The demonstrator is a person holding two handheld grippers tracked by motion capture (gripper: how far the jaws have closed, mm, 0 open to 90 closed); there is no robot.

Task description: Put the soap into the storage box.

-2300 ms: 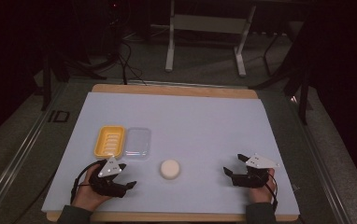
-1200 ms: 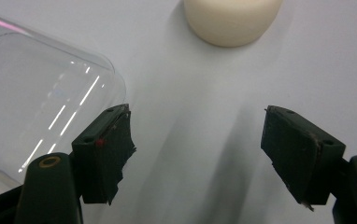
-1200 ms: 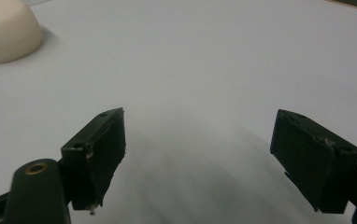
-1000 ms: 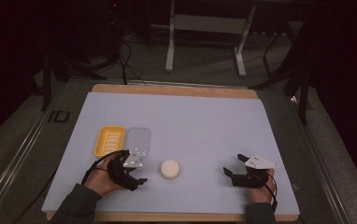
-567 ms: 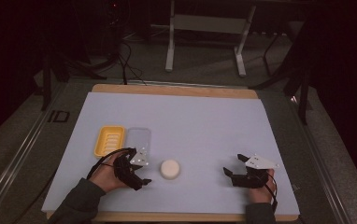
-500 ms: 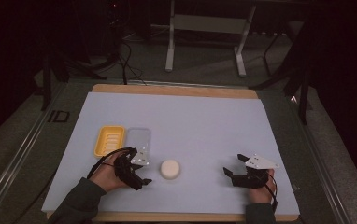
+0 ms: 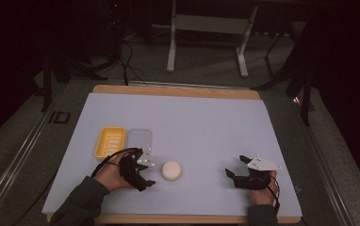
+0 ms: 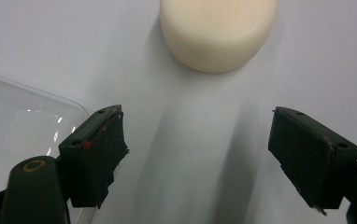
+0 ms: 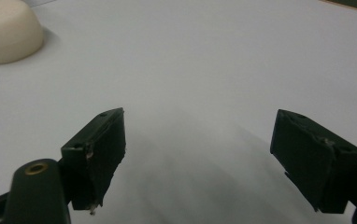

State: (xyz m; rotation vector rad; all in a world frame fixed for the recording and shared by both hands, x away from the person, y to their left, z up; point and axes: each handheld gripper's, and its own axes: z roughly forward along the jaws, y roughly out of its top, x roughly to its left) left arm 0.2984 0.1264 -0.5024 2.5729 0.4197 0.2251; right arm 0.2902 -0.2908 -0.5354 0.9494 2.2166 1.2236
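Beside the clear lid (image 8: 22, 121) (cut off), soap (image 8: 217, 32) overruns the frame.

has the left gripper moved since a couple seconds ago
Yes. In the high view the left gripper has shifted right and slightly away from the person, from below the yellow tray toward the cream round soap, jaws open.
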